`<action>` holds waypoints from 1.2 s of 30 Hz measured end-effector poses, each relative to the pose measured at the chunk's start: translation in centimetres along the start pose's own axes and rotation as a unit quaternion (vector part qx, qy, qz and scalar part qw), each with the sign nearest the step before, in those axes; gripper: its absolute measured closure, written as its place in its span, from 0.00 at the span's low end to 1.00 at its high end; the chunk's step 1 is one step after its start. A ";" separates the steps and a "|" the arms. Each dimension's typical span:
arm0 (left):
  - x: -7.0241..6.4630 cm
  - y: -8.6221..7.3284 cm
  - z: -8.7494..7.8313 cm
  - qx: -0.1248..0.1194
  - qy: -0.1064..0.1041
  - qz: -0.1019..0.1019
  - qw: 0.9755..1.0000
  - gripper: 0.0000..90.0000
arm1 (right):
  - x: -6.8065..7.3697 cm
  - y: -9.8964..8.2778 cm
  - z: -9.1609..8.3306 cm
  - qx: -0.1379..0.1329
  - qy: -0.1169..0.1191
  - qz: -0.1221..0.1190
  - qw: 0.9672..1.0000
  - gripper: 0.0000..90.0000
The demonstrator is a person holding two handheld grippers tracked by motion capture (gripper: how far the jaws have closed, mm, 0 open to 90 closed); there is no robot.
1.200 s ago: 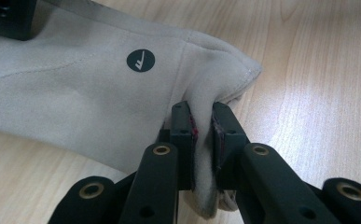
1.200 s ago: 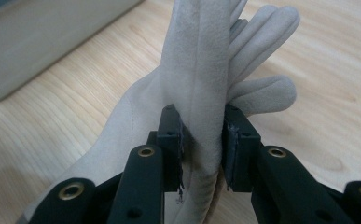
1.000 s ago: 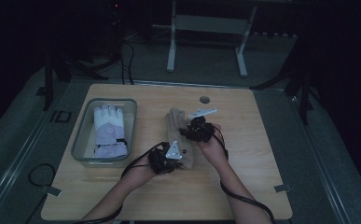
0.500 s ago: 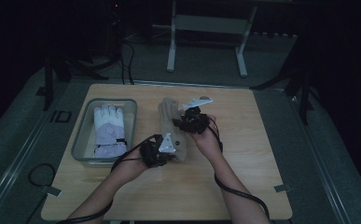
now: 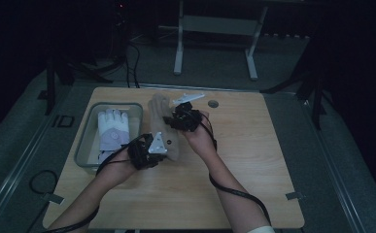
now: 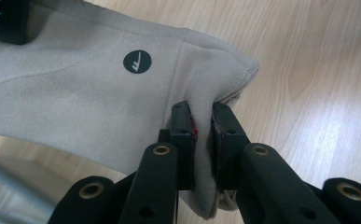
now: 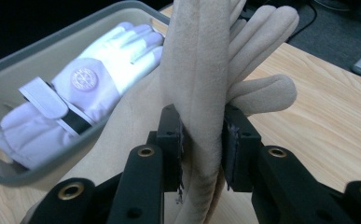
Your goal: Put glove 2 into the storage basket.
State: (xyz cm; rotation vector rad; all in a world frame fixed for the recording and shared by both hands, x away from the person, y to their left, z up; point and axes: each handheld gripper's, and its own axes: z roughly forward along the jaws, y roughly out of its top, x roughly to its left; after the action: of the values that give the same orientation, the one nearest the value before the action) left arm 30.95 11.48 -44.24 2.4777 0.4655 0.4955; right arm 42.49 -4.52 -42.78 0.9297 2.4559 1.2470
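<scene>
Two claws, left (image 5: 157, 145) and right (image 5: 172, 119), clamp the beige glove (image 5: 159, 114), now carried closer to the white glove's (image 5: 112, 130) tray (image 5: 86, 145) above the counter (image 5: 253, 160).

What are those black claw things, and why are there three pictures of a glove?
A person sits at a wooden table and holds a pinching tool in each hand. One picture looks down from above. The other two come from small cameras riding on the tools, looking along their black jaws. The left gripper is shut on the cuff end of a beige glove, and the right gripper is shut on the same glove near its fingers. Beside them, a grey tray holds a white glove.
</scene>
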 end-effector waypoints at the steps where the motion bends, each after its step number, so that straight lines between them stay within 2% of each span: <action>1: 0.3 -0.5 -0.5 0.002 0.005 -0.003 1.000 0.90 | 0.3 0.3 0.3 0.000 0.001 -0.002 1.000 0.79; 18: 2.2 -4.9 -3.6 0.020 0.035 -0.035 0.999 0.90 | 4.2 3.8 5.2 0.009 0.028 -0.021 0.999 0.79; 24: 2.8 -6.4 -4.5 0.025 0.038 -0.050 0.998 0.90 | 5.6 4.8 7.0 0.012 0.038 -0.031 0.999 0.79; 25: 3.0 -7.1 -4.9 0.030 0.041 -0.055 0.997 0.90 | 5.8 4.9 7.2 0.014 0.039 -0.031 0.999 0.79; 26: 3.0 -7.5 -5.0 0.031 0.043 -0.059 0.997 0.90 | 6.4 5.2 8.0 0.018 0.043 -0.033 0.998 0.79; 34: 3.6 -9.8 -6.7 0.045 0.061 -0.078 0.994 0.90 | 8.6 6.8 10.2 0.024 0.058 -0.053 0.997 0.79; 36: 3.7 -10.3 -6.9 0.052 0.068 -0.077 0.993 0.90 | 9.1 7.1 10.8 0.025 0.061 -0.056 0.996 0.79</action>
State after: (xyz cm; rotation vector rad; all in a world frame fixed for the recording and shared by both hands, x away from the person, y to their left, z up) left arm 28.92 24.24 -44.01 2.4917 0.7474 0.5918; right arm 43.61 11.28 -43.06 0.7364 2.6036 1.2451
